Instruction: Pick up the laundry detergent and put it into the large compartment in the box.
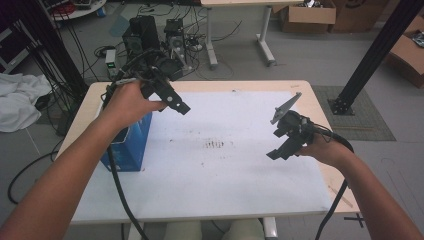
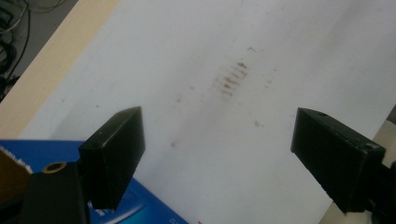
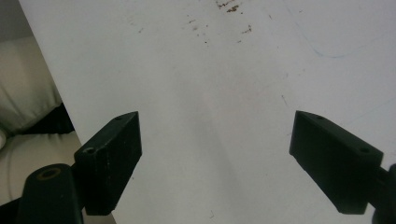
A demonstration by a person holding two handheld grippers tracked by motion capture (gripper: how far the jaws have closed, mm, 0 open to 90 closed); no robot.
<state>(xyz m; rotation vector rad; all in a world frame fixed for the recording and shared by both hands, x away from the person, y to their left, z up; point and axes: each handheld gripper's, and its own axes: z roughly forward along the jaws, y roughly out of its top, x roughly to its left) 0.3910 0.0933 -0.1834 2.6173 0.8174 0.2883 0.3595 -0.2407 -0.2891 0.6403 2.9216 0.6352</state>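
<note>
My left gripper is held up in the air above the table's left side, just right of a blue box. Its jaws stand wide apart with nothing between them, pointing down at the white sheet and a patch of brown stains. The blue box's corner shows under the left jaw. My right gripper hovers over the sheet's right part, grey plate on top. It is open too and holds nothing.
The white sheet covers most of the wooden table. Brown stains mark its middle. Behind the table lie cables and black equipment on the floor. A black post stands at the right, and cardboard boxes farther back.
</note>
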